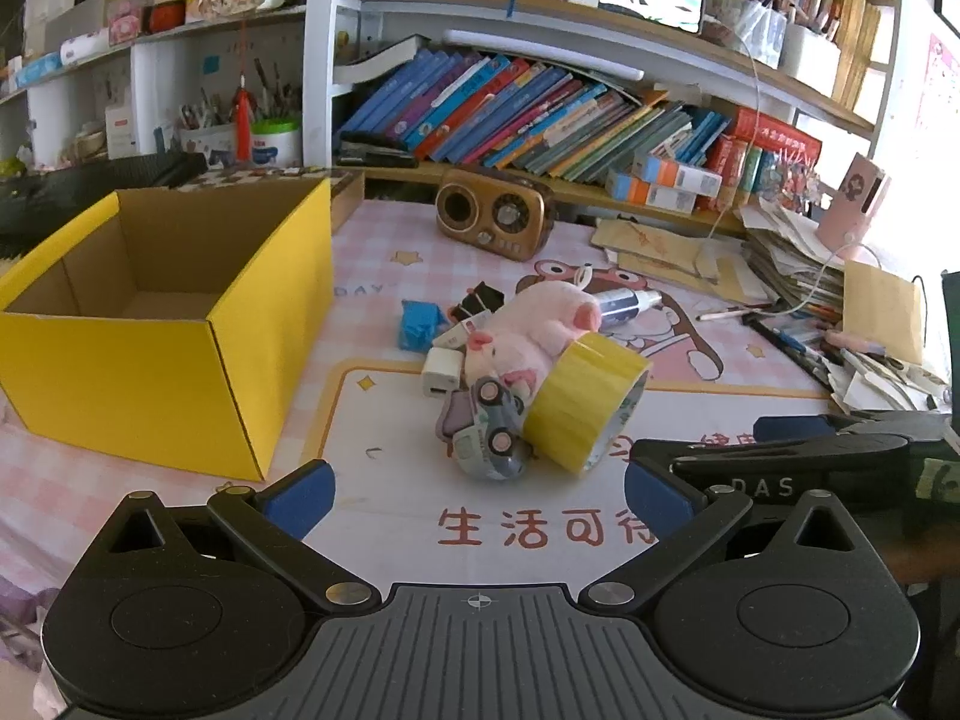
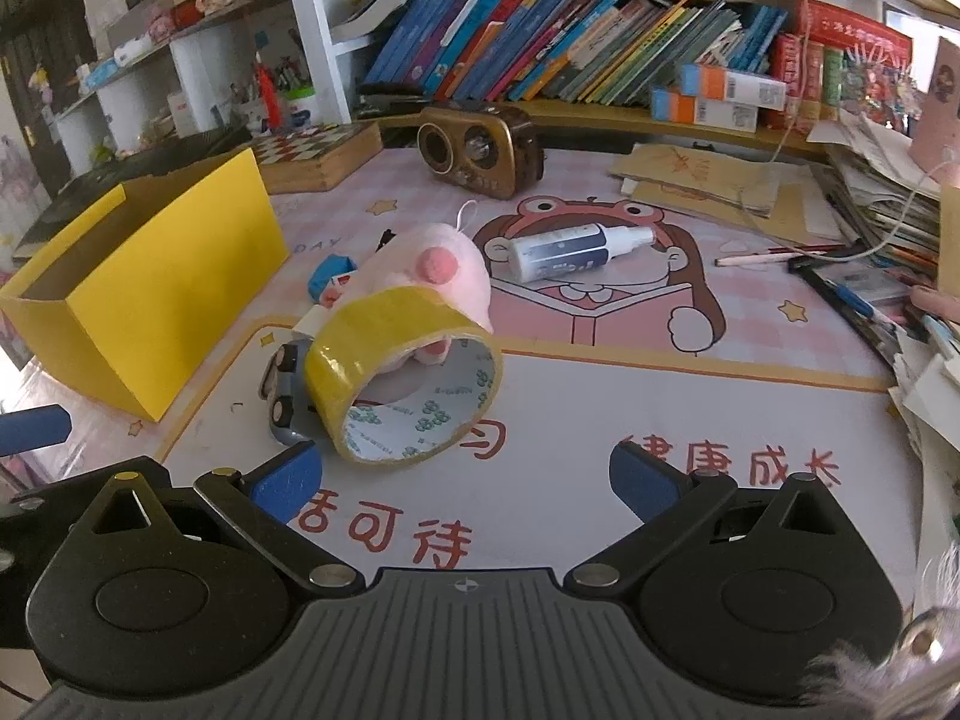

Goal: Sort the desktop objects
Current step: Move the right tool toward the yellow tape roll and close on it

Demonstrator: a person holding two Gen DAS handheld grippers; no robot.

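Left tool (image 1: 479,495) gaping wide at the bottom of the left wrist frame, blue pads far apart, gripping nothing. Same deal with the right tool (image 2: 462,483) in its own frame: spread wide, empty, hovering over the pink cartoon mat on the counter (image 2: 600,396).

Mid-frame in both views, a little heap: roll of yellow packing tape (image 1: 585,411) tipped on edge, leaning against a pink plush pig (image 1: 540,324), with a small grey toy car (image 1: 492,438) touching the roll's left side. White charger block (image 1: 441,373) and crumpled blue wrapper (image 1: 420,324) just left of the pig. White spray bottle with dark label (image 2: 579,252) lying flat, upper centre of the right frame. Open yellow cardboard box (image 1: 162,324) at left, looks empty inside.
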